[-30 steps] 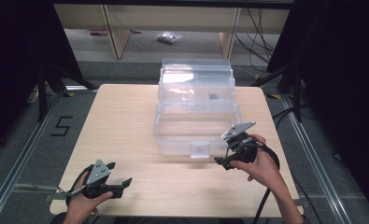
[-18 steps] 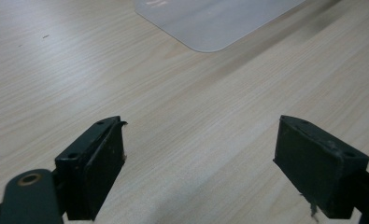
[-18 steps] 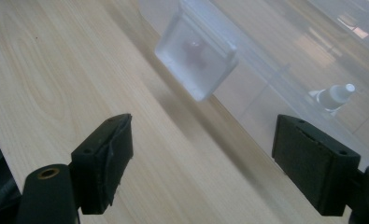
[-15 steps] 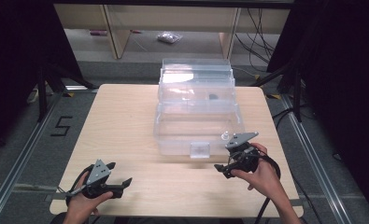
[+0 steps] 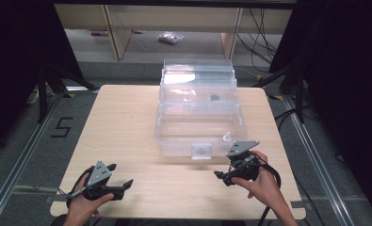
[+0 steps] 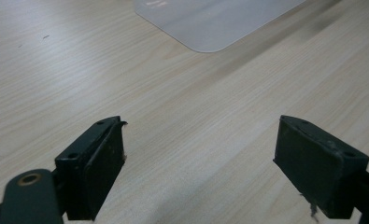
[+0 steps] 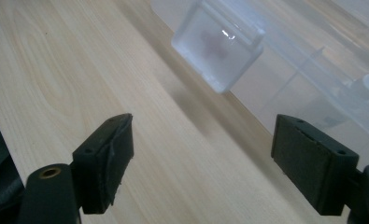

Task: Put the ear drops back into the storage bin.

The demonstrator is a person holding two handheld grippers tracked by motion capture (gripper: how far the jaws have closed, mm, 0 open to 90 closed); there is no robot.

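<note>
Clear plastic box, frosted square latch, on pale wood-grain table; both grippers' black fingers open, empty.

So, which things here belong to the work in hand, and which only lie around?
Belonging to the work:
- clear plastic box with front latch
- right gripper, jaws open, near the latch
- left gripper, open, resting on the table

Lying about:
- plastic bag on the floor
- cables
</note>
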